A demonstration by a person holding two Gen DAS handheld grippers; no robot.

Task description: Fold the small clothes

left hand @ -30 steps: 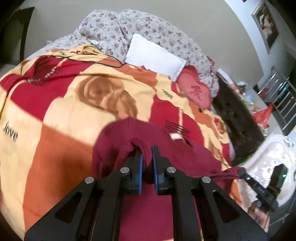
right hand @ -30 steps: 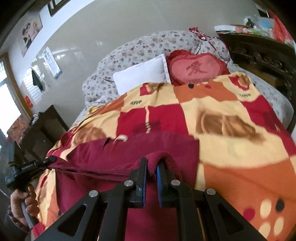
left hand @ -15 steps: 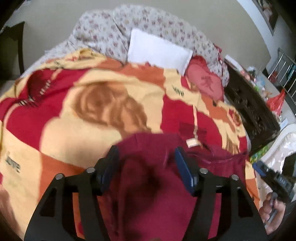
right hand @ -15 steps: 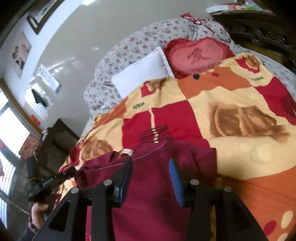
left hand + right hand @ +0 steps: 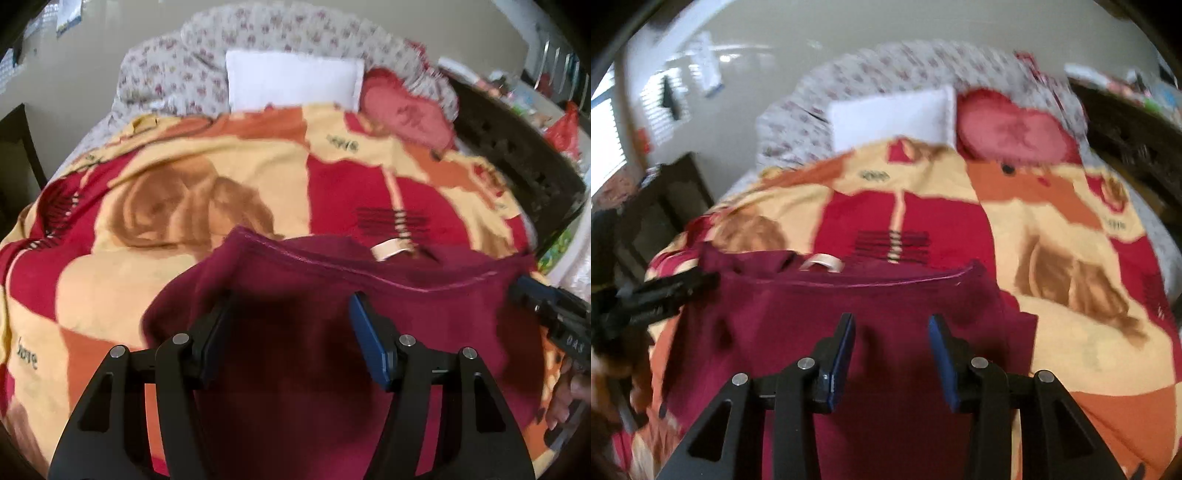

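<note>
A maroon garment (image 5: 424,306) lies on the patterned blanket, its folded top edge and a cream neck label (image 5: 388,251) facing the pillows. My left gripper (image 5: 290,328) is open and empty above the garment's left part. My right gripper (image 5: 892,347) is open and empty above its right part (image 5: 894,295). The right gripper's tip also shows at the right edge of the left wrist view (image 5: 546,306), and the left gripper's tip shows at the left of the right wrist view (image 5: 665,291).
The red, orange and cream blanket (image 5: 166,206) covers the bed. A white pillow (image 5: 291,79), a red heart cushion (image 5: 410,110) and a floral quilt (image 5: 177,70) lie at the head. A dark carved cabinet (image 5: 517,162) stands to the right, dark furniture (image 5: 657,206) to the left.
Both grippers were shut on the garment's edge one second ago. They opened, let it drop onto the blanket and drew back above it.
</note>
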